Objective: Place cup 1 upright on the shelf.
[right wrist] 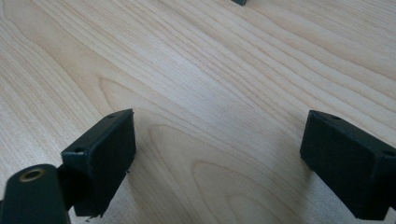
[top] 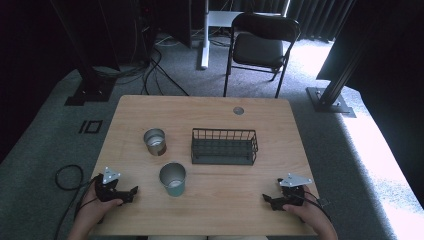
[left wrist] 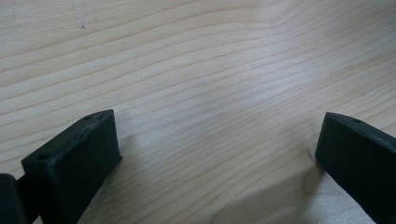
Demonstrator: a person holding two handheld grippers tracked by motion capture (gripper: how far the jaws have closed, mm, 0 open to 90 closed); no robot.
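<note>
Wooden table (top: 210, 107): two metal cups (top: 172, 179), wire basket (top: 224, 146); left hand-held gripper (top: 134, 190) and right hand-held gripper (top: 265, 198) both wide open, empty.

Lab recording bay: wooden table (top: 210, 200) on grey carpet, black curtains, metal stands, floor cables (top: 150, 70), folding chair (top: 260, 45).

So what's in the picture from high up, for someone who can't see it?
A person's hands rest a left gripper and a right gripper on a wooden table, both away from everything. Between them stand two metal cups and a black wire basket; a black folding chair stands behind.
</note>
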